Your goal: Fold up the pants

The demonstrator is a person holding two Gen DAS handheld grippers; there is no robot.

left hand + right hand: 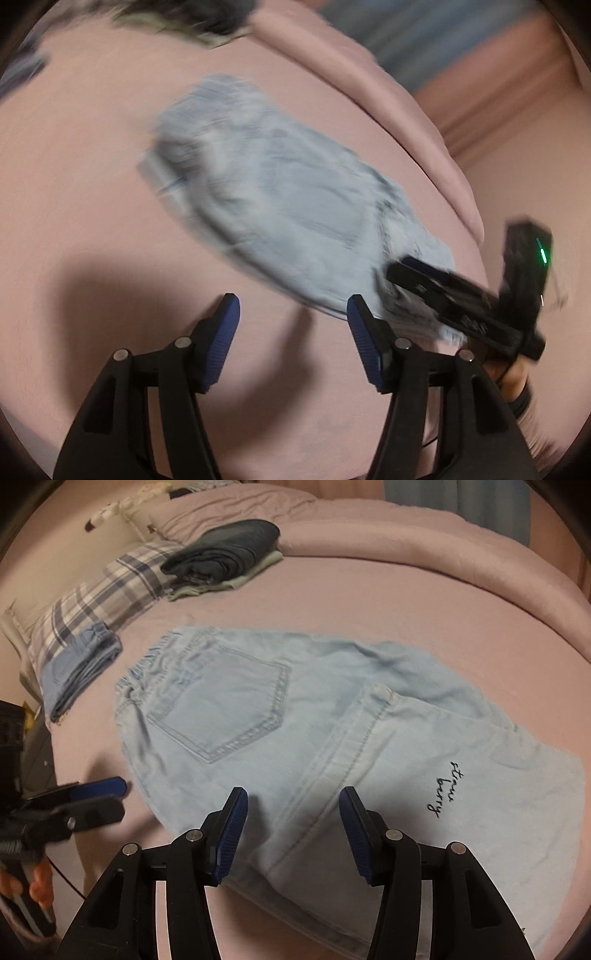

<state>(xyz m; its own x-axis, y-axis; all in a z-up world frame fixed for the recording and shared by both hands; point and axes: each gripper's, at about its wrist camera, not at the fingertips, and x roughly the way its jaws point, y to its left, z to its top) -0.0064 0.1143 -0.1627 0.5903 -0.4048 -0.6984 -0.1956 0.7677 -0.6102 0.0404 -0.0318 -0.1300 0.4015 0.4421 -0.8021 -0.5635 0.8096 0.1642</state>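
Both jaws stand apart, gripping nothing: my left gripper point(293, 314) beside the folded pale-blue denim pants point(314, 716), my right gripper point(293, 808) above them. I judge a one-layer pinch could drag the fold open.

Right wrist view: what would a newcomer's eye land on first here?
The pale blue jeans catch the eye first, folded flat in the middle of the pink bed, back pocket up and dark handwritten lettering near their right edge. The right tool hovers open over their near edge, holding nothing. Farther back, a stack of dark folded clothes sits by the plaid pillow.
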